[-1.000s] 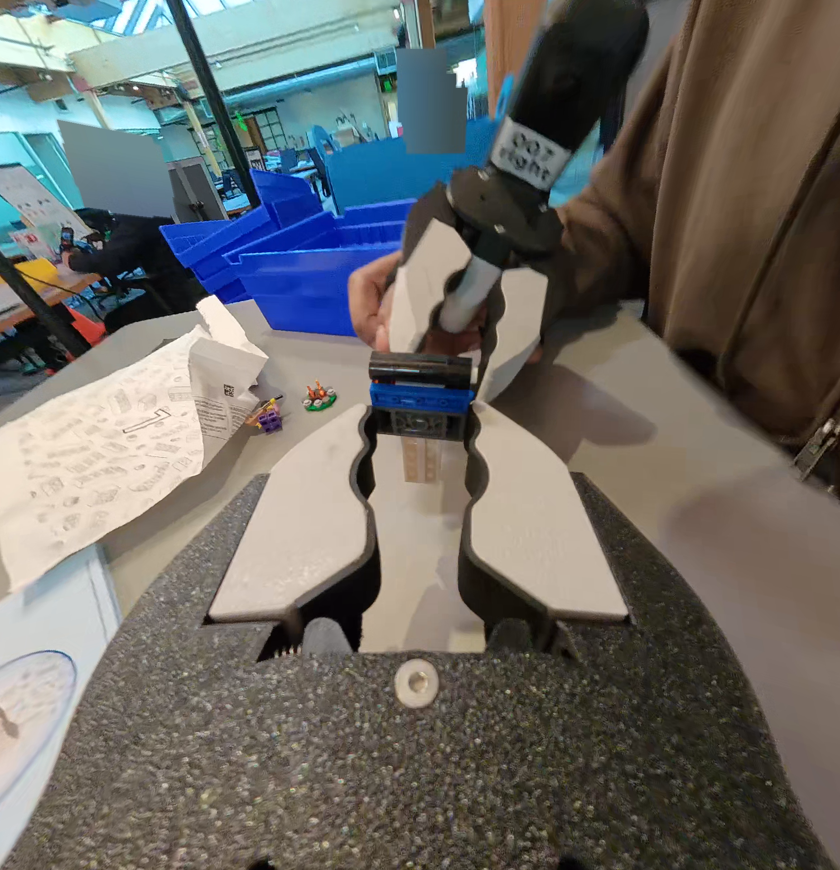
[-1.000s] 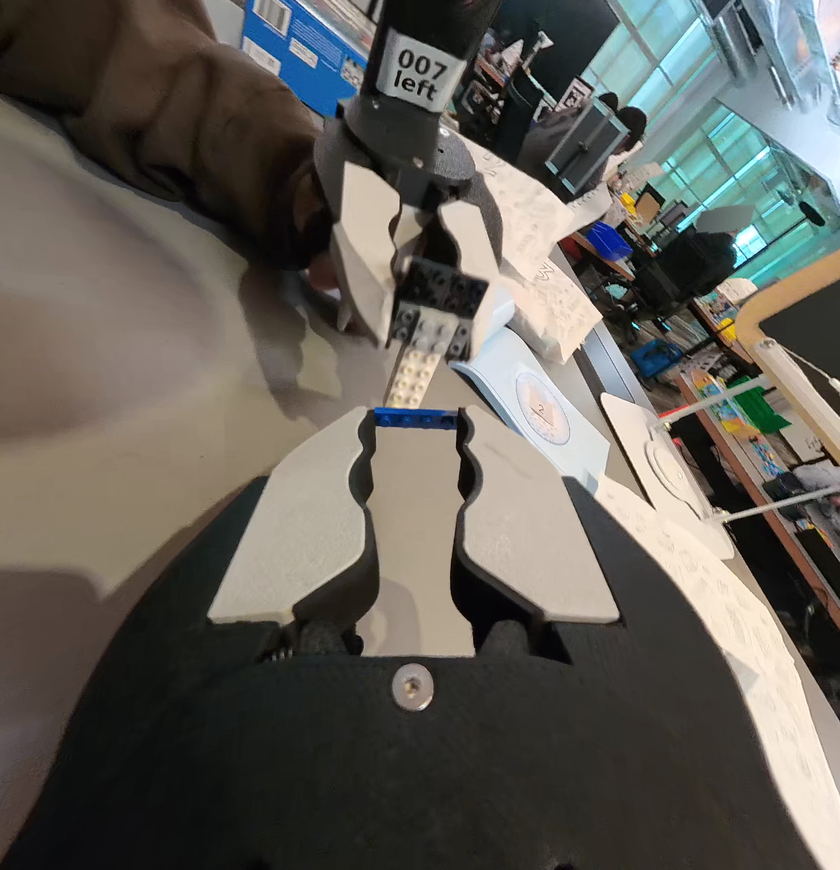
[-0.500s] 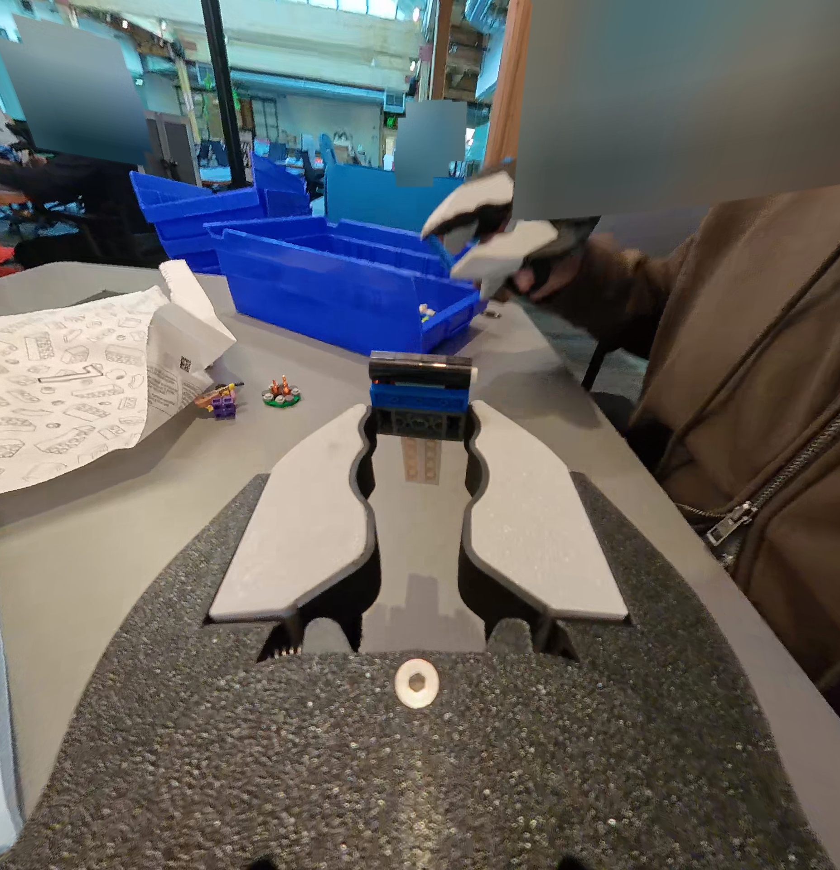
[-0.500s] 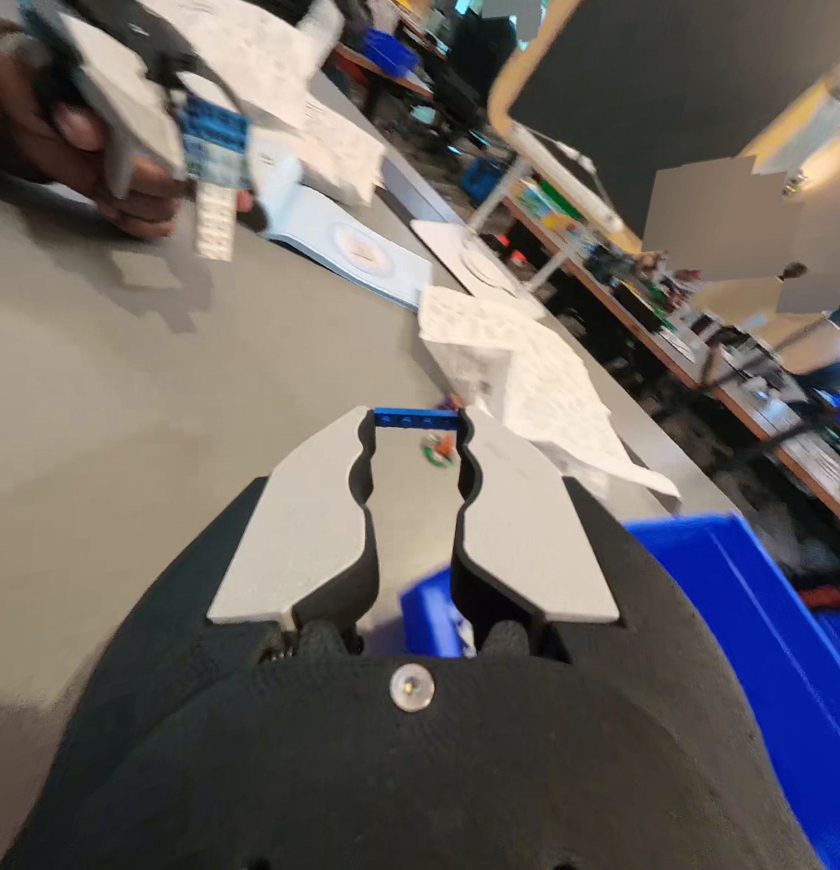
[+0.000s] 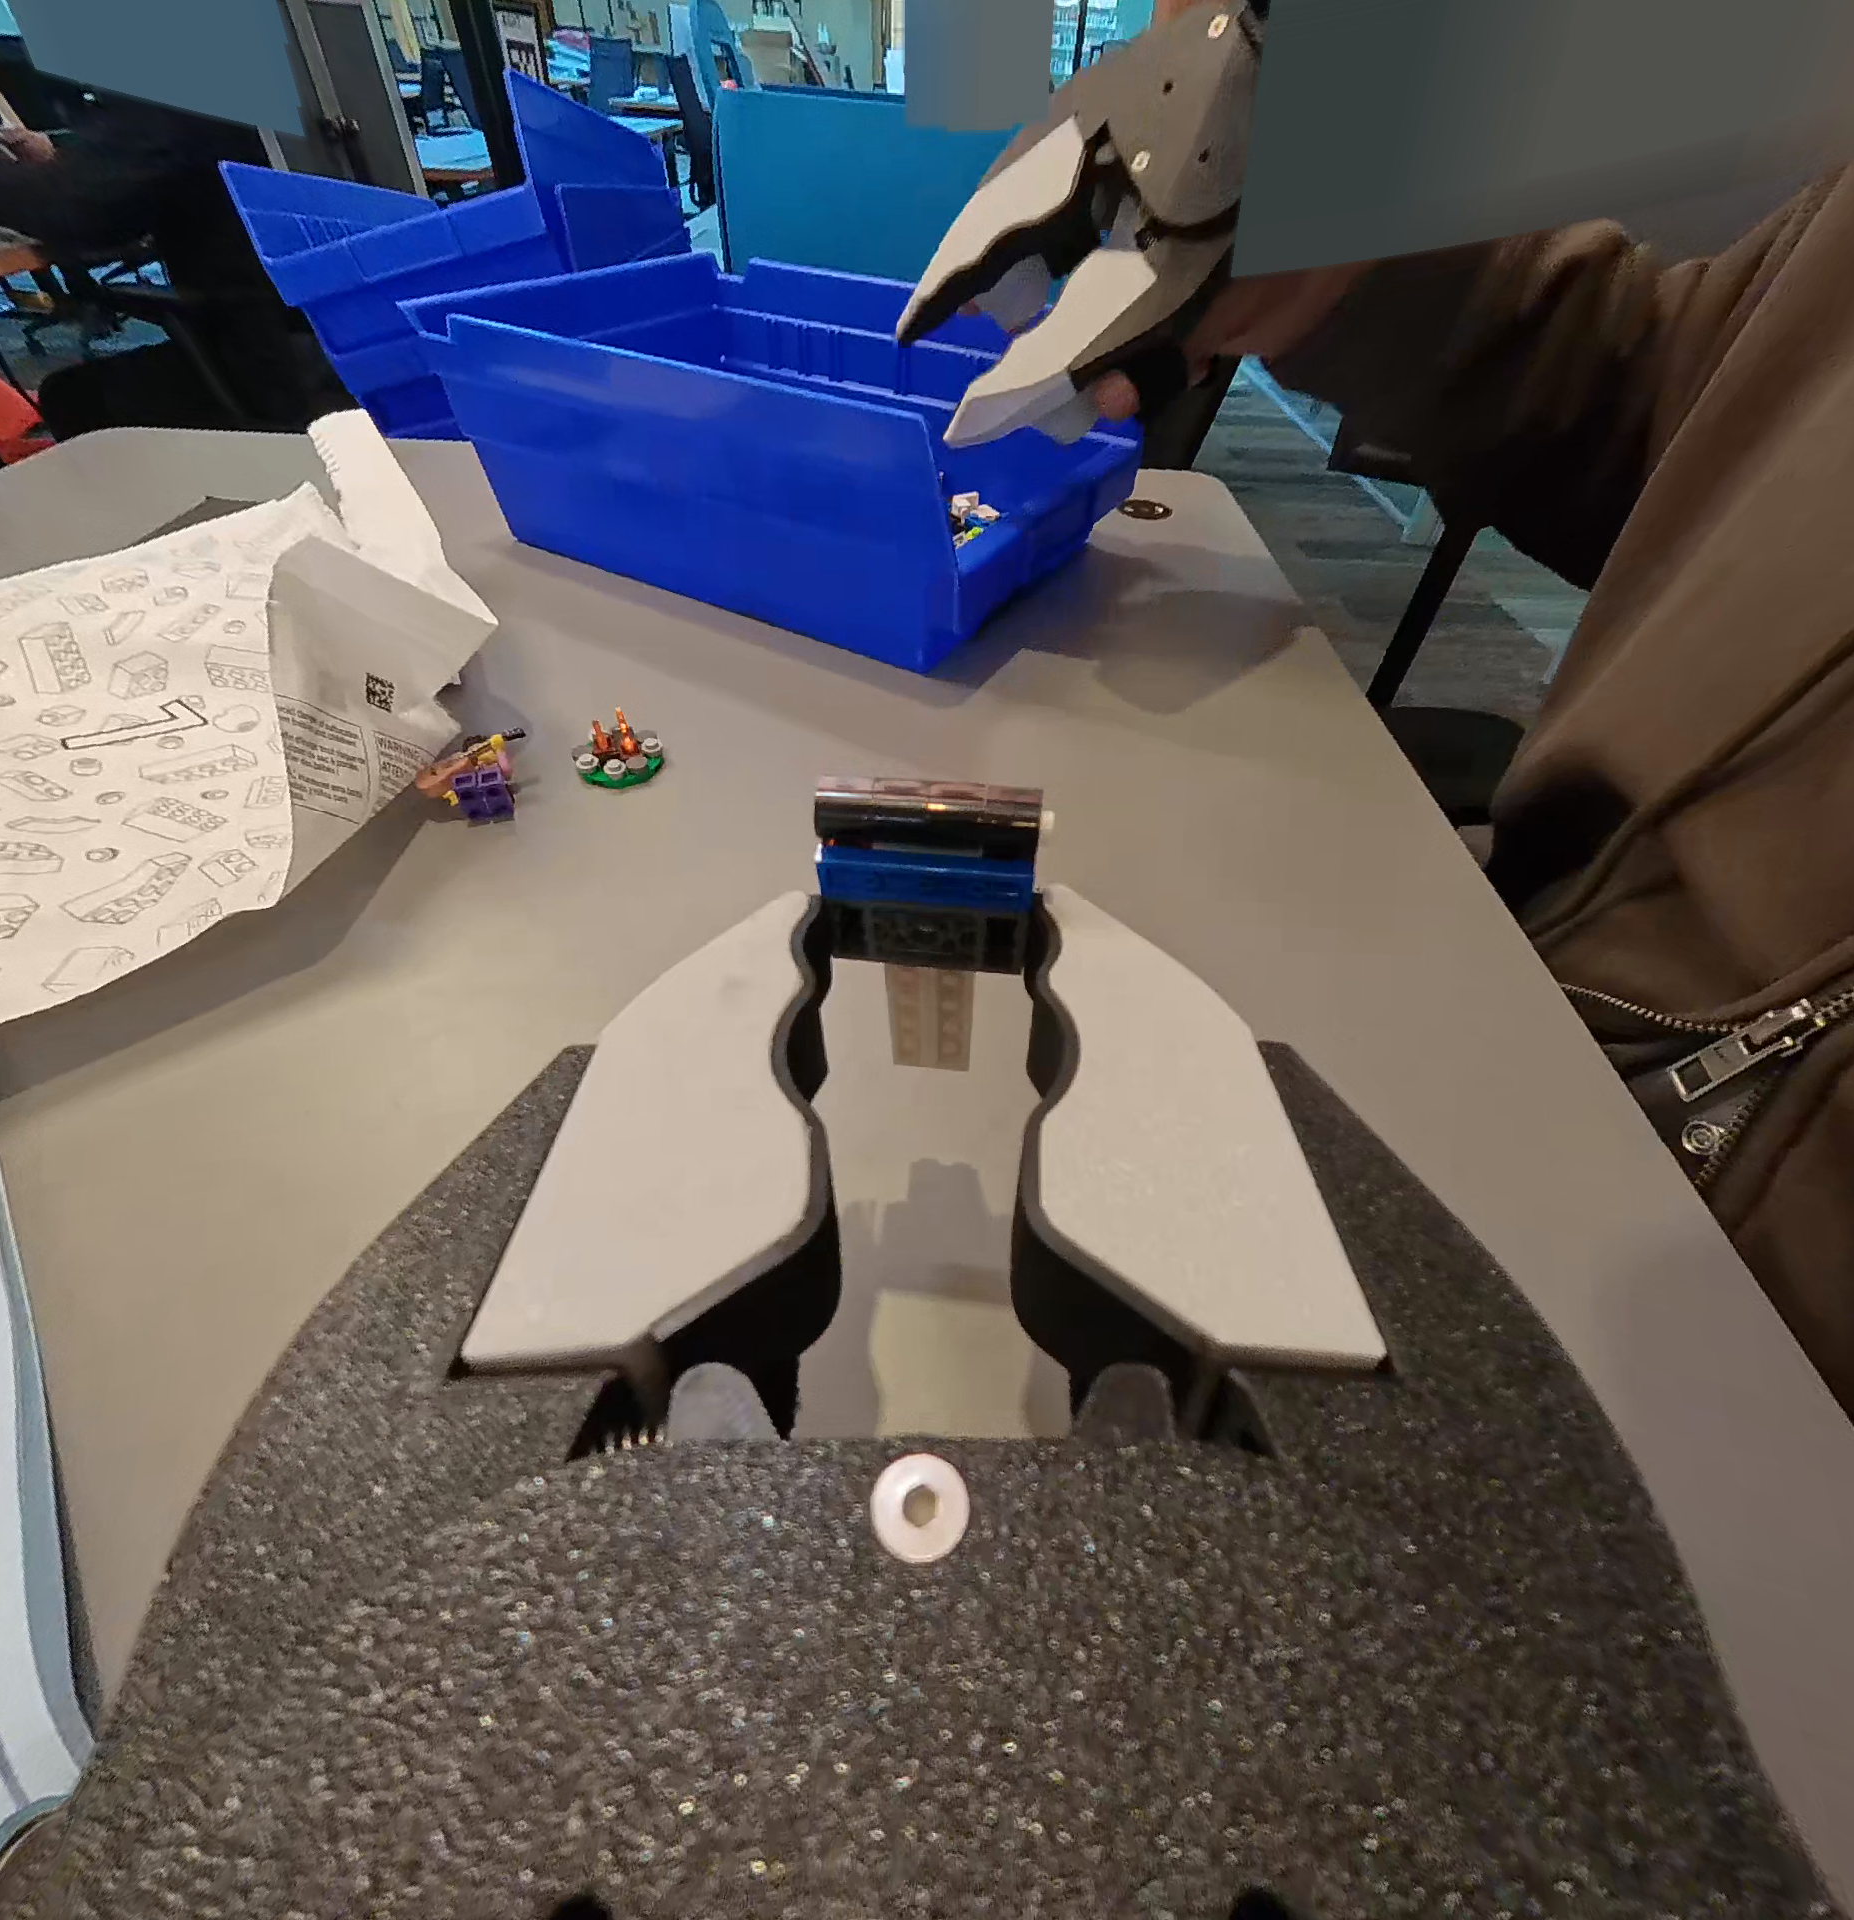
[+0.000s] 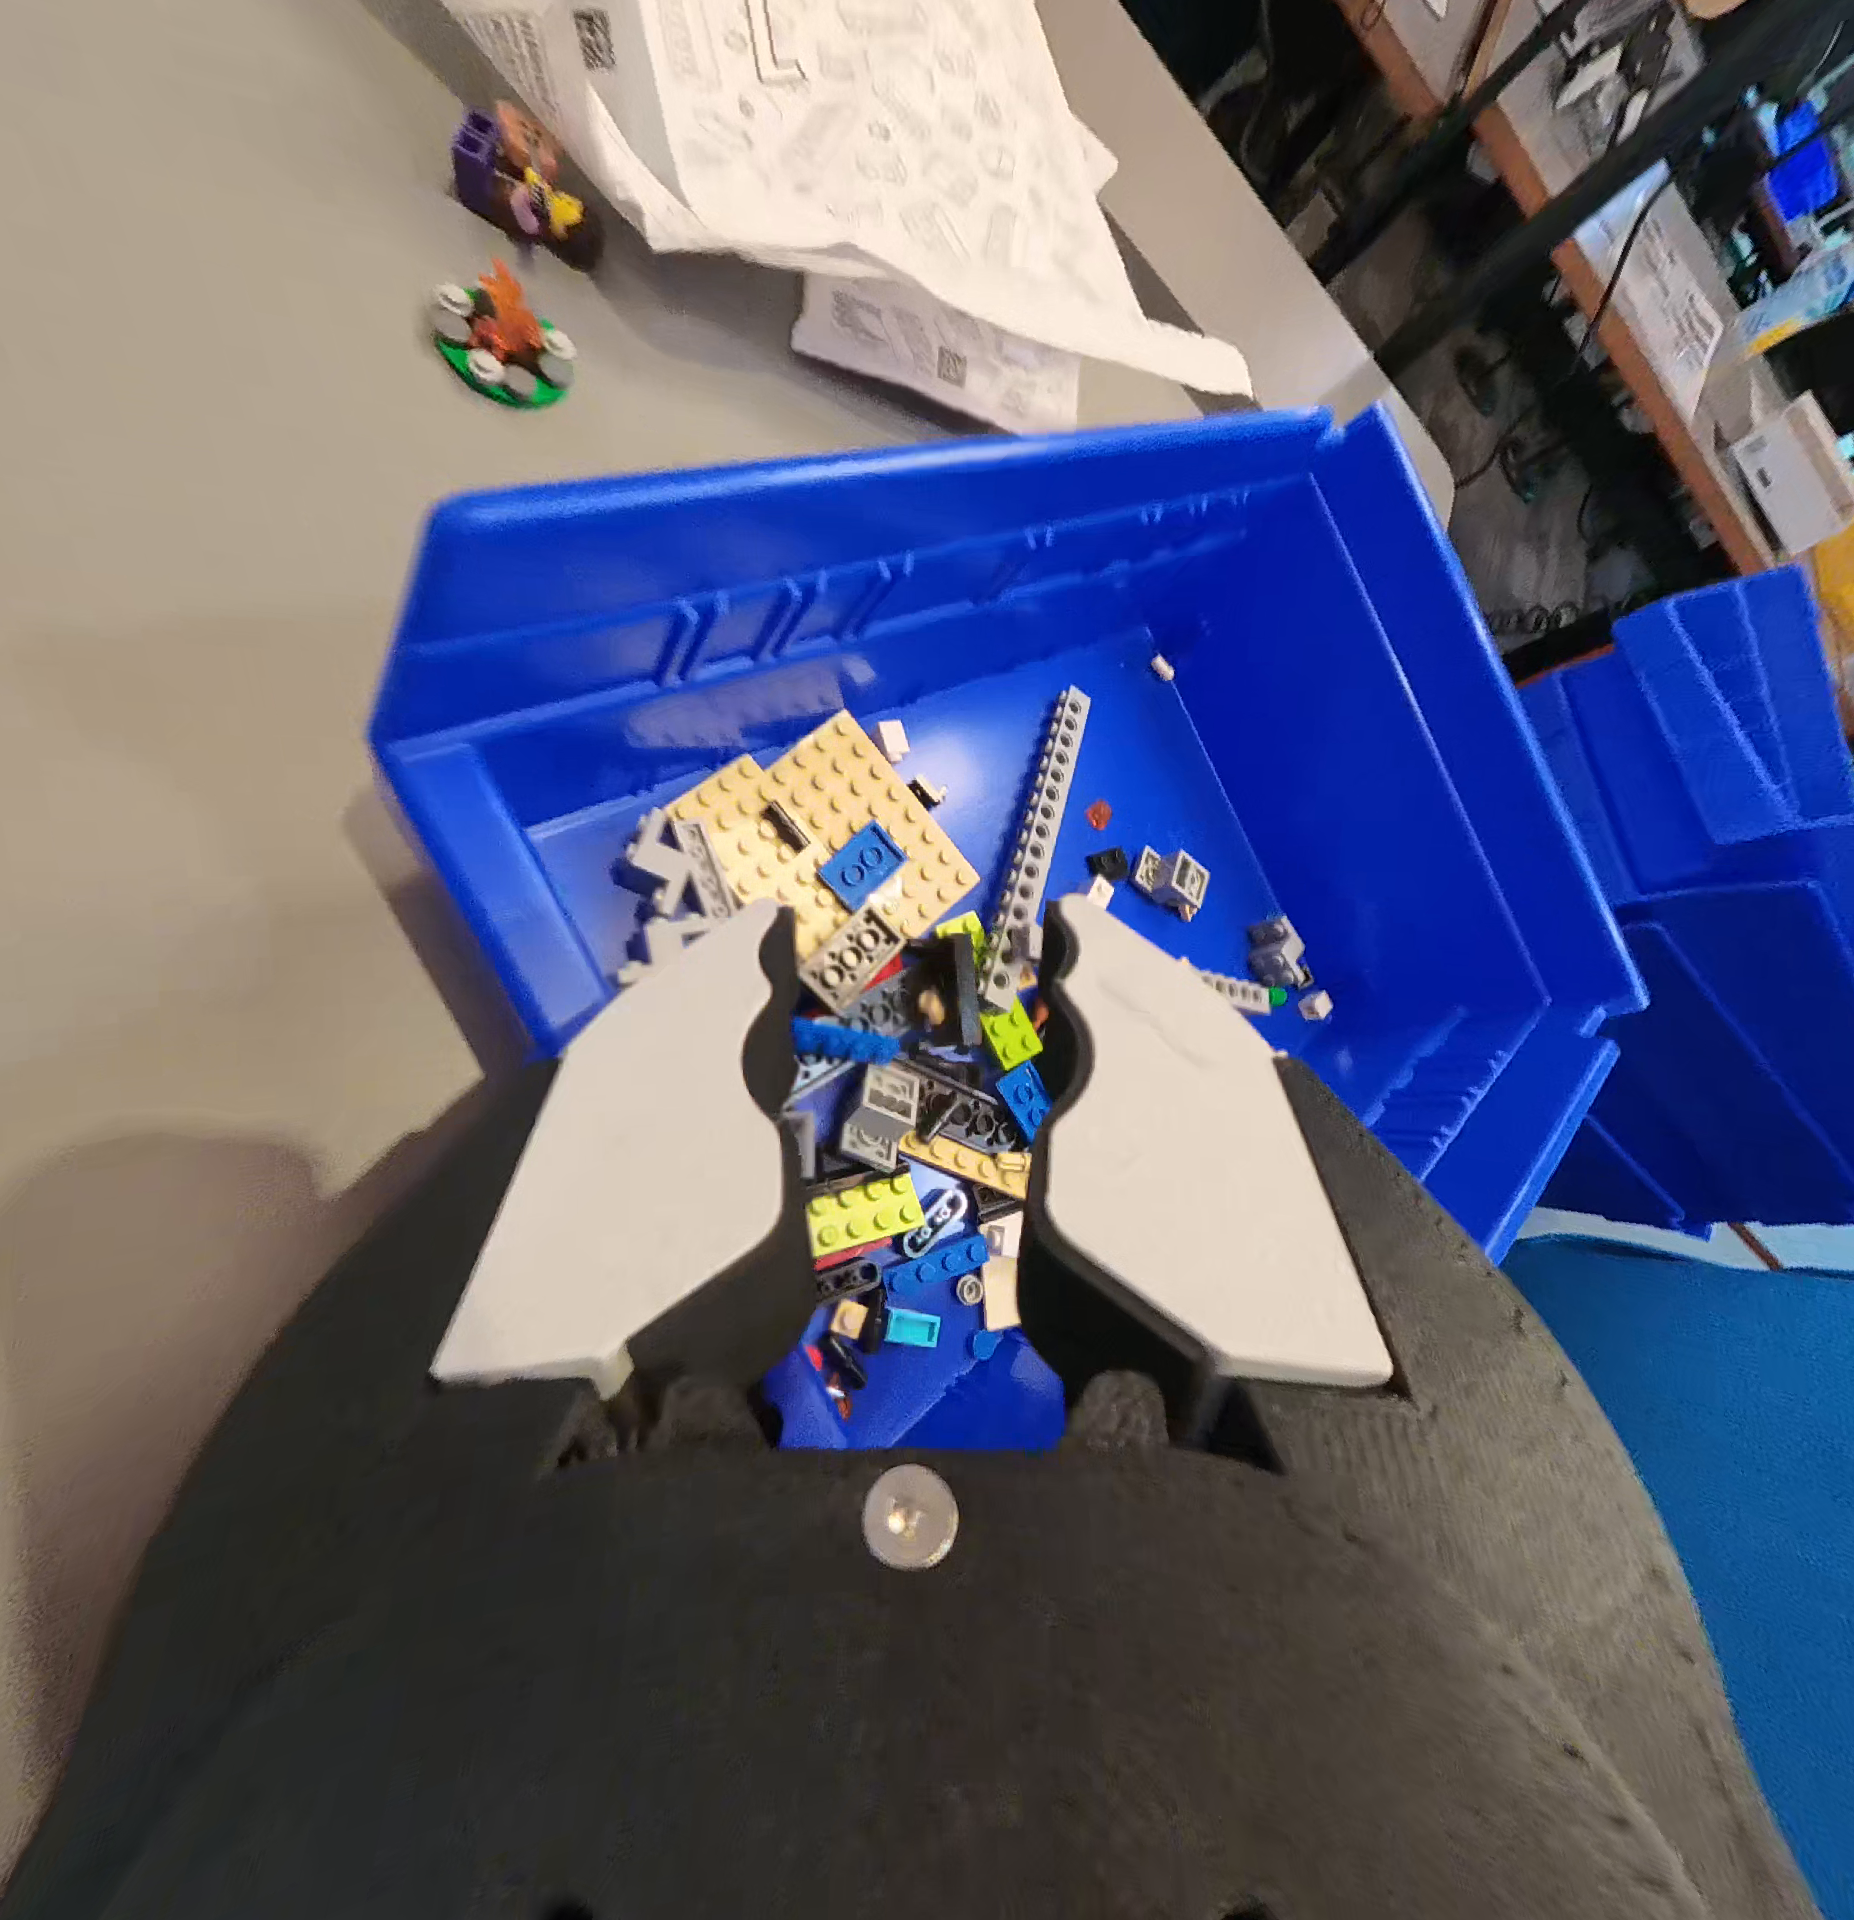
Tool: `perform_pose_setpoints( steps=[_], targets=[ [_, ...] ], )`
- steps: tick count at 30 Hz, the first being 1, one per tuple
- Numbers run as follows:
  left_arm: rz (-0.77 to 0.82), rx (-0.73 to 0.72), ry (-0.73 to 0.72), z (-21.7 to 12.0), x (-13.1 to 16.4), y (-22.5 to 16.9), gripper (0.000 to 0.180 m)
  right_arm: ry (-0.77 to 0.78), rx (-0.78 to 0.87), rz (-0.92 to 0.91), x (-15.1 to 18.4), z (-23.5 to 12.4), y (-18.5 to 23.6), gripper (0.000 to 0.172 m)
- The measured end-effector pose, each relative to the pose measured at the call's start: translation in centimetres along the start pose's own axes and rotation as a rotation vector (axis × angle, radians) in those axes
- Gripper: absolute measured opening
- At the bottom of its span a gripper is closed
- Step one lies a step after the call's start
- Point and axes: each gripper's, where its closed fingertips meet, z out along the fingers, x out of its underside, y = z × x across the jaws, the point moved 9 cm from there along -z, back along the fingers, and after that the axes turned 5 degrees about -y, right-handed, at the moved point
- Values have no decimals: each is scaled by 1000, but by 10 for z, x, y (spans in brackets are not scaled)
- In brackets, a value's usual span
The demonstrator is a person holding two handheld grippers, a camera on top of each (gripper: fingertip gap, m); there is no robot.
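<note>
While clamped, brick assembly (image 5: 925,883) seemingly crosswise.

Grey tabletop (image 5: 1162,727); blue bin (image 6: 1422,727); black, blue, tan brick assembly (image 5: 928,883); white paper sheet (image 5: 123,748) printed with black brick outlines.

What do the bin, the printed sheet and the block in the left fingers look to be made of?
Blue bin: moulded plastic, probably; glossy ribbed walls.
Printed sheet: thin paper, creased and curling.
Brick assembly between the left gripper's fingers: hard shiny plastic, with studs showing.
Fingers: matte grey, seemingly plastic, with dark edging, perhaps rubbery.
</note>
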Motion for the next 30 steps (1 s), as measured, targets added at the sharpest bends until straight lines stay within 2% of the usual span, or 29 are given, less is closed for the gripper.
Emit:
perform_pose_setpoints(
  steps=[3,7,12,17,23,30],
  targets=[
    [23,-39,46,3,1,0,35,-36,-3,-44,-15,-7,9,48],
    [184,-195,141,6,-1,-3,35,-159,-96,-46,-47,-12,36,43],
    [556,-411,294,12,0,-12,35,-361,-442,119,-95,6,106,36],
    [930,-527,422,21,10,-24,35,-394,-670,280,-131,38,165,36],
    [1186,-570,465,27,15,-31,35,-377,-751,415,-143,58,177,29],
    [1293,-608,454,31,17,-34,35,-346,-805,446,-140,64,178,16]
  ],
)
